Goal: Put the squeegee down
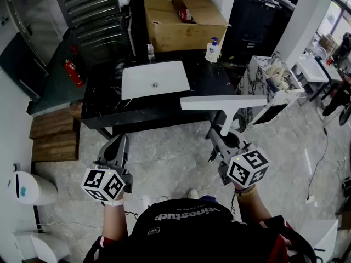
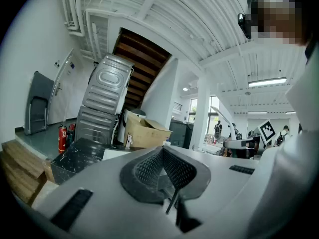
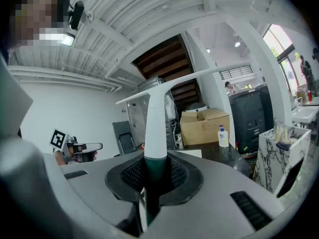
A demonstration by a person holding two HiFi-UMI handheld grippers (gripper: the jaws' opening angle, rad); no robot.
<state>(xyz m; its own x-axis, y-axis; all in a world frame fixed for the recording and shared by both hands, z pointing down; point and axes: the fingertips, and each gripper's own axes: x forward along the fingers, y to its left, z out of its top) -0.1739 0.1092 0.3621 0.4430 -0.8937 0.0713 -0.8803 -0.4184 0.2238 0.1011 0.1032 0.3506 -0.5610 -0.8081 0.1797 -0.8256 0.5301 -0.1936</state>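
Observation:
My right gripper (image 1: 226, 137) is shut on the squeegee (image 1: 222, 102), a white T-shaped tool whose long blade lies crosswise above the floor, just in front of the black counter (image 1: 104, 100). In the right gripper view the squeegee (image 3: 154, 123) stands upright out of my right gripper (image 3: 155, 172): its dark green grip is pinched between the pads and its white neck rises to the blade. My left gripper (image 1: 116, 147) hangs over the floor at the left, shut with nothing in it. The left gripper view shows my left gripper (image 2: 162, 156) with its pads pressed together.
The black counter holds a white sink (image 1: 154, 79), a soap bottle (image 1: 212, 51) and a small bottle (image 1: 150, 51). A cardboard box (image 1: 181, 16) stands behind it. A marble-patterned cabinet (image 1: 270, 86) is at the right, wooden steps (image 1: 52, 136) and a fire extinguisher (image 1: 73, 72) at the left.

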